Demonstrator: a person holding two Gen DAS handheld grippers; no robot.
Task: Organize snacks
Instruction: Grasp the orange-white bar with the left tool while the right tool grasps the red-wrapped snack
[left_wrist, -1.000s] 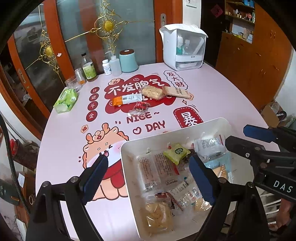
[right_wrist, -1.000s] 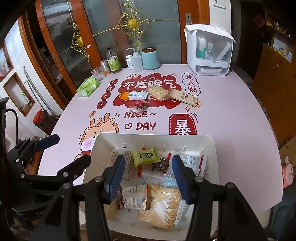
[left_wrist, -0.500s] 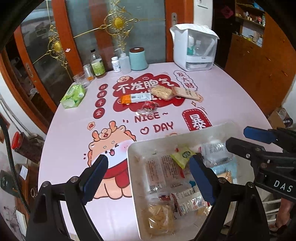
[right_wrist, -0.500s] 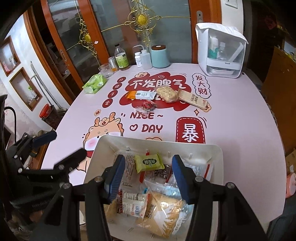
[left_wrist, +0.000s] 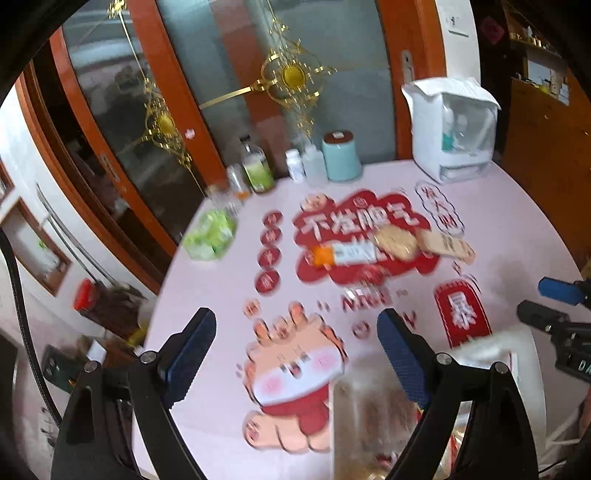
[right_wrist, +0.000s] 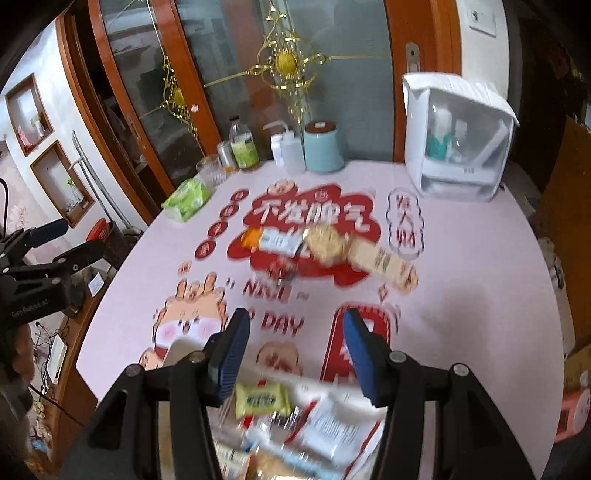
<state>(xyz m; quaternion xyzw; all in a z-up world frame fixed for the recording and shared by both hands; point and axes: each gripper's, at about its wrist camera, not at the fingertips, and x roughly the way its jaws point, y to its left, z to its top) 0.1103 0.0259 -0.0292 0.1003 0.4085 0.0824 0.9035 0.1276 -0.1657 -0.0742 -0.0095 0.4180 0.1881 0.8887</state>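
Now, both my grippers spread wide, empty: left gripper (left_wrist: 295, 354), right gripper (right_wrist: 293, 350). Loose snacks mid-table: orange bar (right_wrist: 273, 240), round cracker pack (right_wrist: 327, 243). White tray (left_wrist: 524, 347) near edge. Risk: blurred view, misjudged reach, slippery wrapper skids.

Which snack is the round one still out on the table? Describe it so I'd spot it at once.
On the pink table, find the big red cloud graphic. The round cracker pack lies on it, between an orange-ended bar and a tan flat packet; it alone is round.
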